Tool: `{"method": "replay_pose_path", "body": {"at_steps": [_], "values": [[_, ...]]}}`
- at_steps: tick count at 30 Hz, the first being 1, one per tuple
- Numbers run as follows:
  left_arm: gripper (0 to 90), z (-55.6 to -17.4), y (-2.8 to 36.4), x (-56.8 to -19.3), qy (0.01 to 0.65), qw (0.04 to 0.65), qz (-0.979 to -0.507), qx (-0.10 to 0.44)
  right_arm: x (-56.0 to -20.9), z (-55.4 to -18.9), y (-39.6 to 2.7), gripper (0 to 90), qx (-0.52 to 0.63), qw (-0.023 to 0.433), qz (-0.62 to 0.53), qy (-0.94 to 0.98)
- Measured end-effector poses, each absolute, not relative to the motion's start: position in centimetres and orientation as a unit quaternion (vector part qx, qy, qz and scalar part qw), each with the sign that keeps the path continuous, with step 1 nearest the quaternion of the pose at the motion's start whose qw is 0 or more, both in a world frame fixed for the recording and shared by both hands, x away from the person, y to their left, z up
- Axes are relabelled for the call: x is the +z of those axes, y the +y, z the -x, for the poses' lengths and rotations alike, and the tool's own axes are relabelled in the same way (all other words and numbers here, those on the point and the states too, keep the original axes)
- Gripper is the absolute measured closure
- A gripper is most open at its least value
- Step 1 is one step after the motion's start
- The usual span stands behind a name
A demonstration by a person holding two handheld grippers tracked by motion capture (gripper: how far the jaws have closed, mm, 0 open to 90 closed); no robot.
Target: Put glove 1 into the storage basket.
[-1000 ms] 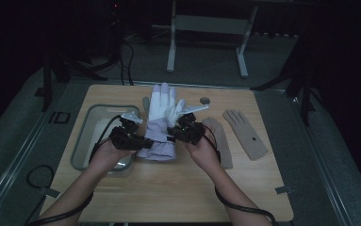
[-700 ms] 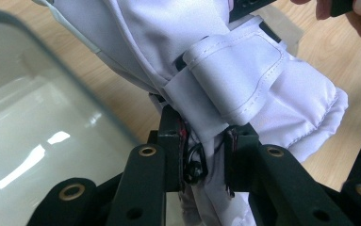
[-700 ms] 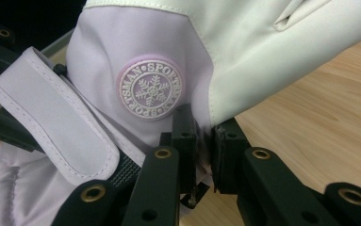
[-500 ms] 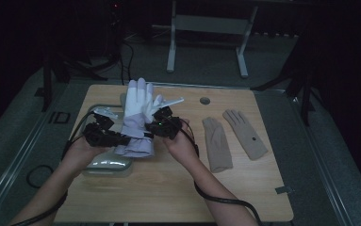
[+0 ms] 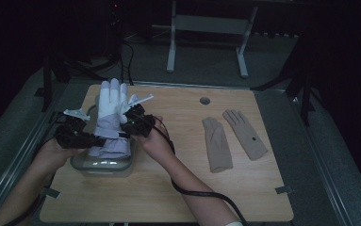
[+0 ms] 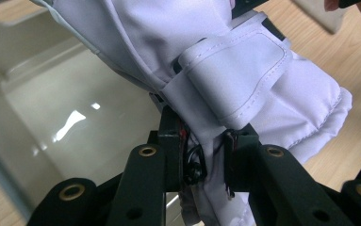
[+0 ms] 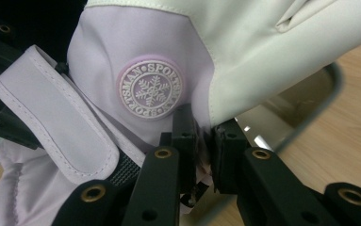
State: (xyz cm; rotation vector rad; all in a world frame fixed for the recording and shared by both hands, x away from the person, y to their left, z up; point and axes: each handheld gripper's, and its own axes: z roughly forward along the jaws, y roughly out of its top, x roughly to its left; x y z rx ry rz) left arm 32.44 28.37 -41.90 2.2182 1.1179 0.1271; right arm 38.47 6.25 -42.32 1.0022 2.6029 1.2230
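White ski glove [image 5: 111, 117] w/ lilac cuff: we've got both grippers, left [image 5: 94, 140] & right [image 5: 124, 133], pinched onto its fabric, clear tub [image 5: 103, 165] right below them.

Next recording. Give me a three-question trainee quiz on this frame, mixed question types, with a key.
1. True or false: both hand-held grippers pinch the white ski glove.
2. The glove is held above: A) the clear container B) the tan gloves C) the table's round hole
3. How many tan gloves lie flat on the table?

Key: 1 true: left hand-held gripper and right hand-held gripper each clamp its fabric. 2 A. 3 two.
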Motion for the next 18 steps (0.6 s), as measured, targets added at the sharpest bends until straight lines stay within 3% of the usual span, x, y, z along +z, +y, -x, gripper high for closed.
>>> {"method": "replay_pose_path", "body": {"at_steps": [18], "values": [[73.1, -33.4, 29.2, -48.8, 0.449, 0.266, -0.853, -0.011, -48.9, -39.5, 9.8, 81.8, 0.307, 0.0, -0.347, 0.886]]}}
